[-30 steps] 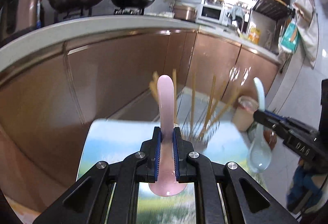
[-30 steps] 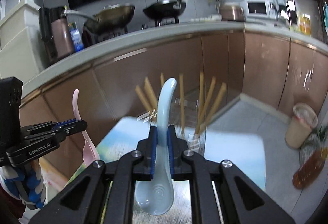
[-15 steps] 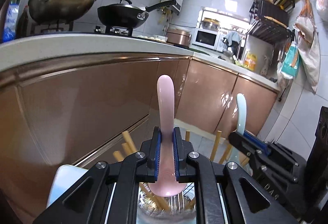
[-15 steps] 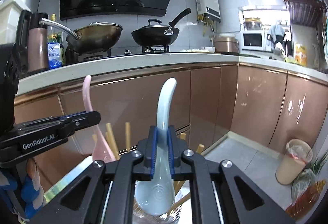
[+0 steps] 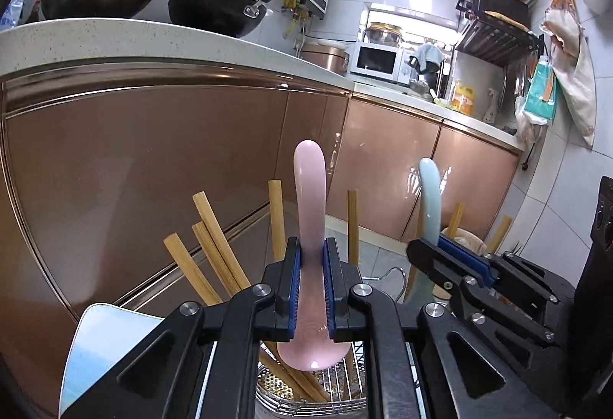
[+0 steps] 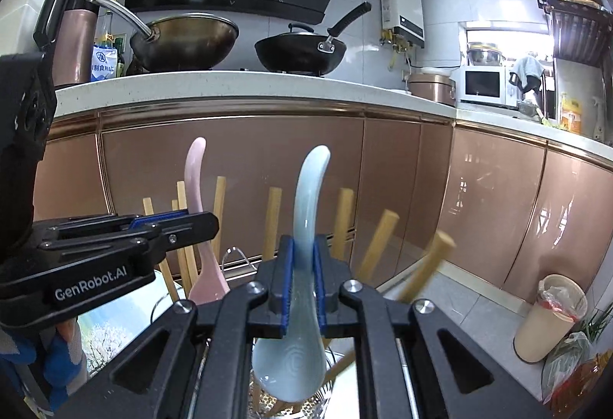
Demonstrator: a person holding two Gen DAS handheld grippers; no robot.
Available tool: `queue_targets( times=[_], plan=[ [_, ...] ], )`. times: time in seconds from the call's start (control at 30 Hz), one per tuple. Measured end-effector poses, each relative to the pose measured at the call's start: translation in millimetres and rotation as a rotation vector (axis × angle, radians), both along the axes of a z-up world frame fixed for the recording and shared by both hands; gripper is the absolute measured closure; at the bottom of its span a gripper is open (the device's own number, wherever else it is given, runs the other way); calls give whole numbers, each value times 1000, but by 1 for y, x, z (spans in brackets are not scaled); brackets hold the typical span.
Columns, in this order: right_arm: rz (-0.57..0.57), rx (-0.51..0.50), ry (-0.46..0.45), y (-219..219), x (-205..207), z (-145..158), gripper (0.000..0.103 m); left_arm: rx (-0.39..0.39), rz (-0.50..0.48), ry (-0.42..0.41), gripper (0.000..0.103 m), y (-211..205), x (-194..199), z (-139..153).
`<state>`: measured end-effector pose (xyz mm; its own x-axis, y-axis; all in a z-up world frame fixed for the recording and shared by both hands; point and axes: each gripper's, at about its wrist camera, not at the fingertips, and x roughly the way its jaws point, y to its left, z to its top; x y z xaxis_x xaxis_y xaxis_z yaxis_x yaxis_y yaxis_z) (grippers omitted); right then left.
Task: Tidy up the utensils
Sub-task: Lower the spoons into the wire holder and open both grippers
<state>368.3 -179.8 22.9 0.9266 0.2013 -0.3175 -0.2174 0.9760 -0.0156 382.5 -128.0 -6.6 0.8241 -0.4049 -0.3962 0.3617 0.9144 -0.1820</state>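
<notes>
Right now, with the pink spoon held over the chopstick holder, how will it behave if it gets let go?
The pink spoon looks glazed and glossy, so probably slippery and rigid. It seems ceramic, likely to chip if dropped hard. Clamped bowl-down in the left hand-held gripper above the holder, it would probably fall bowl-first among the chopsticks.

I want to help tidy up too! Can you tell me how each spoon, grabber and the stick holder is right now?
pink spoon: clamped, handle up, bowl down over the holder.
blue spoon: clamped, handle up, bowl down over the holder.
left gripper: shut on the pink spoon.
right gripper: shut on the blue spoon.
chopsticks: standing tilted in the holder.
metal utensil holder: upright, holding chopsticks.
</notes>
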Motion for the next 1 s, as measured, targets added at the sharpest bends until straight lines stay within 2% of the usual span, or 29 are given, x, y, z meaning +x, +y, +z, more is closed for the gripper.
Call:
queue_targets(
  times=[0.37, 0.7, 1.0],
  plan=[
    [6, 0, 25, -3, -6, -5, 91, -27, -2, 43, 92, 6, 0, -3],
    [-14, 10, 35, -11, -13, -3, 90, -39, 0, 47, 92, 11, -6, 0],
    [-11, -2, 37, -7, -21, 3, 85, -43, -7, 38, 86, 15, -15, 7]
  ],
)
